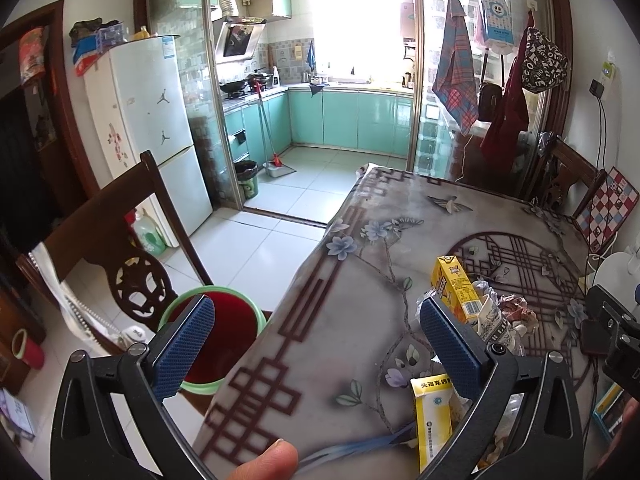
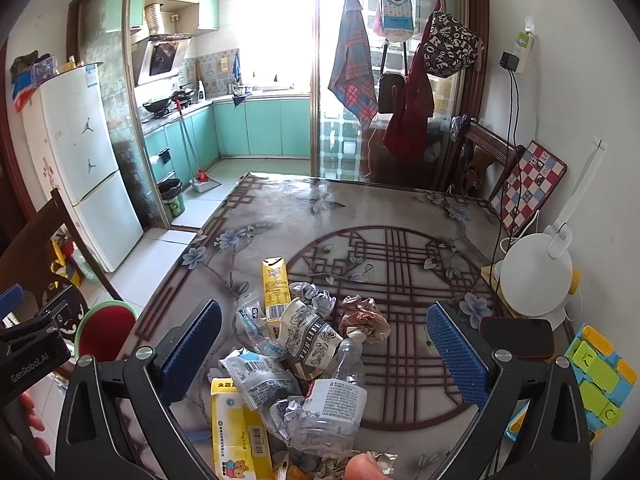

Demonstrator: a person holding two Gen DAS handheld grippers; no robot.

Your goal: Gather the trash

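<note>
A pile of trash lies on the patterned table [image 2: 400,208]: a yellow drink carton [image 2: 275,284], a crushed paper cup [image 2: 308,330], a clear plastic bottle [image 2: 336,396], a yellow packet [image 2: 236,432], crumpled brown paper [image 2: 364,316] and clear wrappers [image 2: 256,376]. My right gripper [image 2: 324,344] is open and empty above the pile. My left gripper [image 1: 316,344] is open and empty over the table's left edge, with the carton [image 1: 456,288] and yellow packet [image 1: 434,412] by its right finger. A green-rimmed red bin [image 1: 224,332] stands on the floor left of the table.
A dark wooden chair [image 1: 132,248] stands beside the bin. A white lamp base [image 2: 536,276], a dark red case [image 2: 516,336], a checkered board [image 2: 528,184] and coloured toy blocks [image 2: 596,384] sit along the table's right side. A fridge [image 1: 148,120] and the kitchen lie beyond.
</note>
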